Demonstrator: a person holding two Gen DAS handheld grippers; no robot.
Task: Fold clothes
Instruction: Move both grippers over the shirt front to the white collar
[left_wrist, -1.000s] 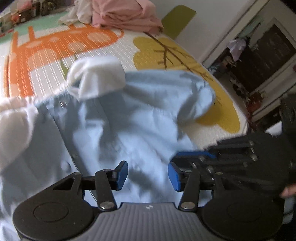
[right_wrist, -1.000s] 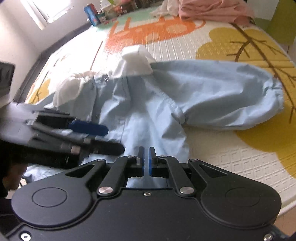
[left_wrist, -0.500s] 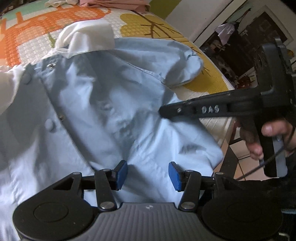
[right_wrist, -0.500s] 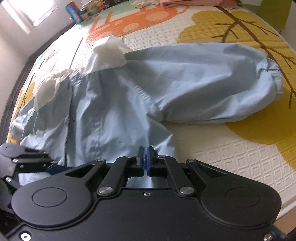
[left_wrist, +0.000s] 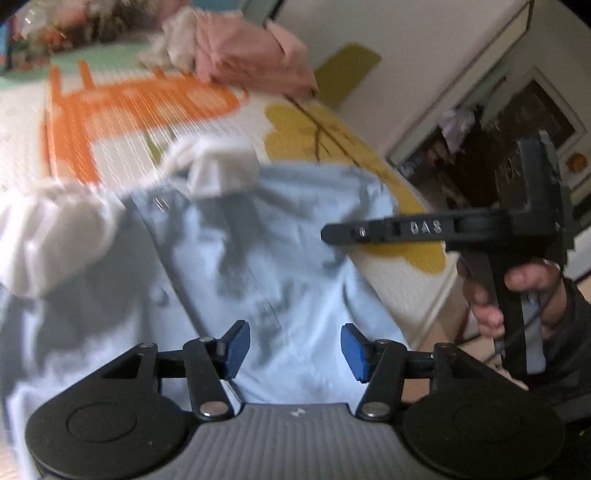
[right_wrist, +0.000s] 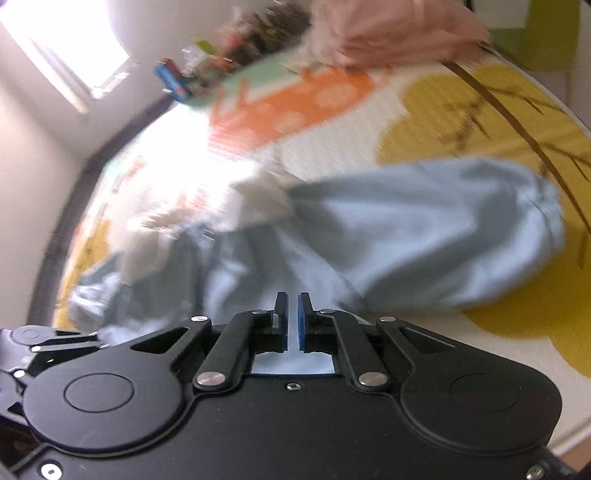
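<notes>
A light blue shirt (left_wrist: 266, 266) with a white collar (left_wrist: 221, 170) lies spread on a mat (left_wrist: 122, 110) printed with orange and yellow shapes. The white collar sits at the shirt's far end, and white fabric (left_wrist: 48, 240) bunches at the shirt's left edge in the left wrist view. One sleeve (right_wrist: 443, 229) stretches out to the right across the yellow print in the right wrist view, its gathered cuff near the mat's edge. Both views are blurred.

The left claw (left_wrist: 295, 347) hangs above the near part of the shirt with its blue pads (left_wrist: 238, 347) standing apart and opening; shirt cloth shows below the gap, but the pads do not press on anything.

The right claw (right_wrist: 291, 317) has its pads drawn nearly together, leaving only a thin slit. Pale blue cloth shows in the slit and in the window behind the pads, so it appears to be pinching the shirt's near edge, though the blur makes this hard to confirm. In the left wrist view the right claw (left_wrist: 332, 234) appears from the side above the shirt's right edge, its handle held by a hand (left_wrist: 524, 295) in a dark sleeve.

A pile of pink clothes (left_wrist: 255, 59) rests at the far end of the mat, well apart from the shirt.
</notes>
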